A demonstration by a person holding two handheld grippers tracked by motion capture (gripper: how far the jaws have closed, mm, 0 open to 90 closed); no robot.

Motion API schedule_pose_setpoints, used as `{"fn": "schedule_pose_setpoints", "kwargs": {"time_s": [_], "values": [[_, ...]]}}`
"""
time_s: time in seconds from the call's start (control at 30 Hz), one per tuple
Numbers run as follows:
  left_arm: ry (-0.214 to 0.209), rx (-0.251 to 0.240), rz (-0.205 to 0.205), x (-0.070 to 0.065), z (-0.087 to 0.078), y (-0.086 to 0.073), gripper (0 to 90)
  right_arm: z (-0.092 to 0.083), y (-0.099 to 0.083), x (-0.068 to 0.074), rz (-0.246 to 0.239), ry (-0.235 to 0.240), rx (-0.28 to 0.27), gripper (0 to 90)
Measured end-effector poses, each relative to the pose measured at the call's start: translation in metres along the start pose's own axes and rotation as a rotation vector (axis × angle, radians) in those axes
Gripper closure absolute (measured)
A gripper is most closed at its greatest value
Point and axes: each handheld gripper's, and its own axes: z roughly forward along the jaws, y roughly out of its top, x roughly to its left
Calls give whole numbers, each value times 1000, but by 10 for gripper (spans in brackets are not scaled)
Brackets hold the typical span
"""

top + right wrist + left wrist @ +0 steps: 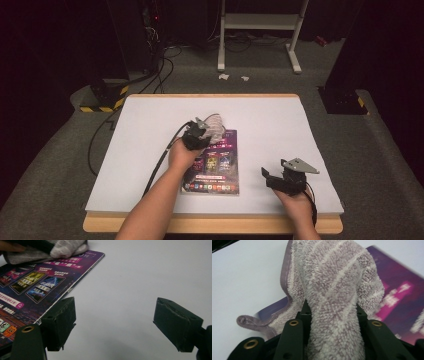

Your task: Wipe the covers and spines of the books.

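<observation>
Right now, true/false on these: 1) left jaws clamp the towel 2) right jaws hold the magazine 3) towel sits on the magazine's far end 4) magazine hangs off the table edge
1) True: the left gripper is shut on the striped towel.
2) False: the right gripper is open, nothing between its jaws; the magazine lies beside it.
3) True: the towel lies over the magazine's far end in the high view.
4) False: it lies flat, wholly on the white table.

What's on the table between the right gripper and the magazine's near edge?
Nothing: in the right gripper view, bare white table runs from the open right gripper to the magazine; the high view agrees.
</observation>
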Motion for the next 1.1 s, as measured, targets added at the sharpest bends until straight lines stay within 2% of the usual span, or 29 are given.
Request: {"fn": "schedule_pose_setpoints", "kwargs": {"time_s": [0.13, 0.17, 0.2, 0.27, 0.33, 0.47, 0.57, 0.73, 0.83, 1.1], "values": [[35, -3, -39, 22, -8, -11, 646, 2, -1, 0, -2, -5, 5, 177], [73, -1, -34, 27, -11, -14, 648, 2, -1, 1, -2, -6, 8, 177], [90, 0, -35, 31, -12, -17, 652, 2, -1, 1, -3, -6, 10, 177], [94, -6, -62, 38, -14, -22, 654, 3, -1, 1, -5, -8, 10, 177], [101, -2, -67, 42, -17, -24, 656, 3, -2, 1, -4, -10, 13, 177], [87, -28, -87, 45, -23, -23, 658, 3, -2, 1, -3, -10, 13, 178], [78, -41, -74, 44, -28, -22, 657, 3, -2, 0, -2, -11, 15, 178], [59, -75, -86, 42, -37, -20, 657, 3, -2, 1, -4, -10, 12, 179], [49, -102, -82, 41, -45, -19, 657, 2, -2, 1, -3, -11, 10, 180], [38, -135, -56, 34, -60, -18, 657, 4, -2, 2, -6, -8, 15, 181]]}}
